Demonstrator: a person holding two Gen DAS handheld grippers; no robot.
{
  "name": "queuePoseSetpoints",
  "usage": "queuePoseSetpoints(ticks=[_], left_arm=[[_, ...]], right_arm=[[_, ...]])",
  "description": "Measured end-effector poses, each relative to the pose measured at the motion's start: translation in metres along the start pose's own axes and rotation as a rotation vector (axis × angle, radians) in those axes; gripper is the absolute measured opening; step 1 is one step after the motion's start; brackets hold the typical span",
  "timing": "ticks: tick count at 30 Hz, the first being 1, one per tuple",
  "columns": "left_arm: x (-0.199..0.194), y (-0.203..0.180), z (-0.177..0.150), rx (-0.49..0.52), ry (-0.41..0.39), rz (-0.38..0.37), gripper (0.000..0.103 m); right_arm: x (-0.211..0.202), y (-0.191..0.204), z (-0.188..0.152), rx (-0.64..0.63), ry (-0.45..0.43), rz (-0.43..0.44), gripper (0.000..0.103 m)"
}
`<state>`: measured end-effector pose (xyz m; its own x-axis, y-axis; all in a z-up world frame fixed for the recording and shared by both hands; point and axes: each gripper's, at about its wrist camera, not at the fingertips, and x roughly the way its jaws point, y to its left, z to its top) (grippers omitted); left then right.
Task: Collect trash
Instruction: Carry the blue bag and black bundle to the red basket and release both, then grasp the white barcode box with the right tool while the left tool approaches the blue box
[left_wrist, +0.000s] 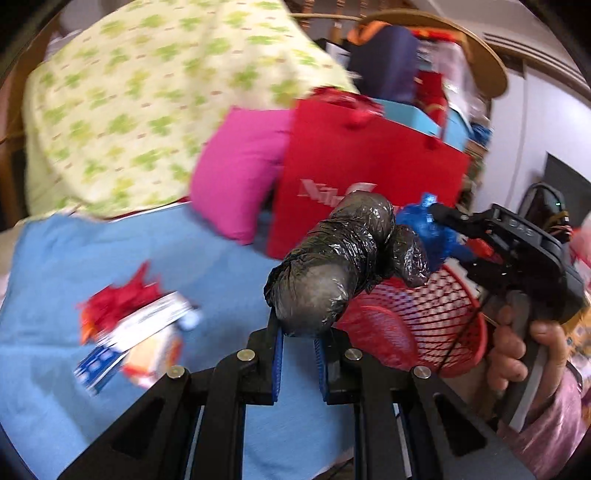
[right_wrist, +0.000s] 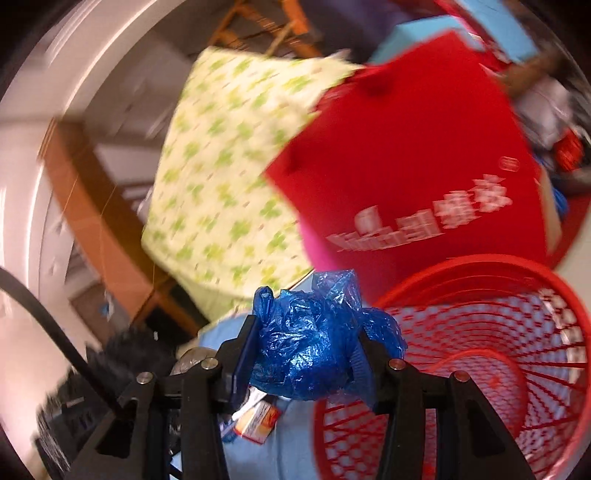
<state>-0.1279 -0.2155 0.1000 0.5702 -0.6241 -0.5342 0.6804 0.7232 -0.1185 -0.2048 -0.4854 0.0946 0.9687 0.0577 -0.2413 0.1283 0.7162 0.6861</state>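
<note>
Left wrist view: left gripper (left_wrist: 299, 332), lower centre, is clamped on a black bag wad (left_wrist: 340, 258), glossy and tightly rolled, beside the red basket (left_wrist: 417, 325) at lower right. Right wrist view: right gripper (right_wrist: 306, 354) clamps a crumpled blue bag (right_wrist: 314, 343), thin and translucent, just left of the basket's mouth (right_wrist: 480, 266). Step judged: carrying both to the basket; next, bring each over the mouth and release. More litter (left_wrist: 136, 332) lies on the blue cloth (left_wrist: 55, 258), lower left.

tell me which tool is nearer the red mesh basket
Right. The right tool, holding the blue bag, sits at the red mesh basket rim; the left tool with the black bag is beside it, slightly farther.
</note>
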Motion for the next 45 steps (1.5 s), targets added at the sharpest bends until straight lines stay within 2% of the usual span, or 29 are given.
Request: queuePoseSetpoints(ticks=[4, 6, 10, 12, 14, 15, 17, 19, 22, 28, 29, 31, 34, 40, 45], left_arm=[[0.025, -0.044, 0.007, 0.069, 0.047, -0.025, 0.017], [0.041, -0.058, 0.008, 0.087, 0.076, -0.033, 0.018], [0.064, -0.079, 0.01, 0.089, 0.119, -0.018, 0.022], [0.074, -0.081, 0.01, 0.086, 0.141, -0.015, 0.029], [0.076, -0.079, 0.009, 0.083, 0.134, -0.003, 0.045], [0.074, -0.078, 0.008, 0.083, 0.123, 0.007, 0.048], [0.071, -0.075, 0.006, 0.078, 0.114, 0.019, 0.053], [0.072, -0.07, 0.006, 0.065, 0.12, 0.026, 0.055], [0.076, -0.061, 0.003, 0.038, 0.137, 0.043, 0.055], [0.067, -0.037, -0.004, -0.007, 0.131, 0.058, 0.055], [0.063, -0.03, -0.005, -0.014, 0.124, 0.066, 0.055], [0.057, -0.016, -0.007, -0.028, 0.111, 0.095, 0.056], [0.041, 0.012, -0.015, -0.039, 0.092, 0.161, 0.057], [0.01, 0.085, -0.039, -0.089, 0.081, 0.315, 0.058], [-0.006, 0.146, -0.057, -0.177, 0.09, 0.407, 0.058]], right_arm=[[-0.014, -0.035, 0.015, 0.1, -0.025, -0.033, 0.054], [-0.016, -0.044, 0.018, 0.125, -0.021, -0.055, 0.064], [-0.022, -0.064, 0.02, 0.188, -0.019, -0.073, 0.067], [-0.023, -0.07, 0.021, 0.207, -0.018, -0.076, 0.067], [-0.02, -0.07, 0.022, 0.204, -0.017, -0.086, 0.067], [-0.021, -0.069, 0.022, 0.197, -0.021, -0.093, 0.067], [-0.031, -0.064, 0.024, 0.159, -0.08, -0.137, 0.067], [-0.044, -0.064, 0.028, 0.138, -0.153, -0.165, 0.067], [-0.062, -0.076, 0.029, 0.179, -0.239, -0.226, 0.067], [-0.096, -0.103, 0.034, 0.211, -0.41, -0.509, 0.067], [-0.097, -0.106, 0.035, 0.217, -0.412, -0.546, 0.067], [-0.09, -0.118, 0.036, 0.25, -0.36, -0.647, 0.067], [-0.075, -0.129, 0.034, 0.289, -0.276, -0.701, 0.067], [-0.054, -0.107, 0.03, 0.204, -0.256, -0.775, 0.067], [-0.03, -0.105, 0.023, 0.23, -0.24, -0.769, 0.067]])
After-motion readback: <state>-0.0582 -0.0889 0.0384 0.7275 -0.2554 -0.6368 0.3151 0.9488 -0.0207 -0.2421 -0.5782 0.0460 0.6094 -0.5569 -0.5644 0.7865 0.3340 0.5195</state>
